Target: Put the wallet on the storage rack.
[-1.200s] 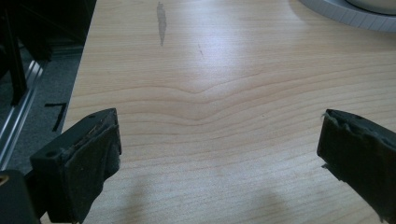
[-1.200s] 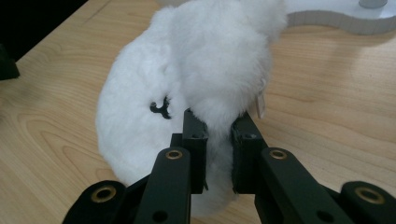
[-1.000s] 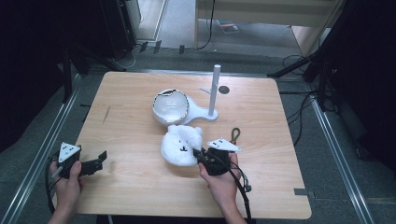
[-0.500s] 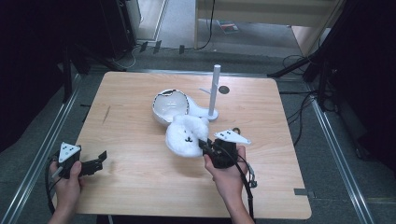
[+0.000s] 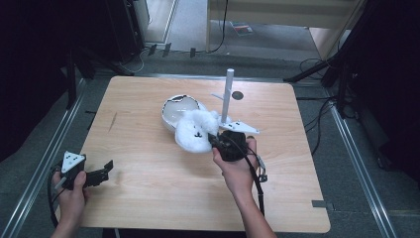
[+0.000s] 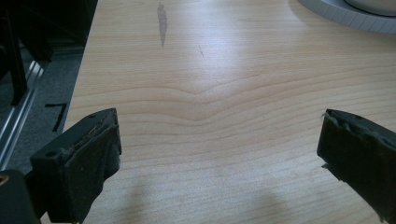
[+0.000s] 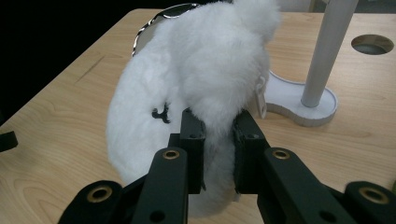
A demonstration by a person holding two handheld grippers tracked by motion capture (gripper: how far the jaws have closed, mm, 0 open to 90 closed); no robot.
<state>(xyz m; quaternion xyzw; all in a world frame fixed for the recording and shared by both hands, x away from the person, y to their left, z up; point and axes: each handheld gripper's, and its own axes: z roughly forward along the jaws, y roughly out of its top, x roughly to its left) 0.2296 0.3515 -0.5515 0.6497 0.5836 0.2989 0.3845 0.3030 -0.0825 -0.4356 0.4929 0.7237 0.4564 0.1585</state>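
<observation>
Since the earlier frames my right gripper (image 5: 214, 140) has carried the white plush toy (image 5: 194, 132) up off the tabletop (image 5: 148, 188) and away from me, toward the white stand (image 5: 228, 95); a second ago the toy lay on the wood nearer my edge. My left gripper (image 5: 106, 168) has not shifted.

Right gripper: jaws clamped tight on a fold of the toy's fur, seen clearly in the right gripper view, where the fur (image 7: 205, 84) bulges above the two black pads (image 7: 192, 135). The toy hangs in the grip, lifted clear of the wood, its small black stitched face turned toward my side in the high view. It sits just in front of the white bowl-shaped shell (image 5: 176, 110) and just beside the stand's upright post (image 7: 327, 51); whether fur touches the shell I cannot tell.

Left gripper: jaws standing wide apart with nothing between them, bare wood showing between the pads (image 6: 88, 158) in the left gripper view. It rests low at the near left corner, well apart from the toy.
</observation>
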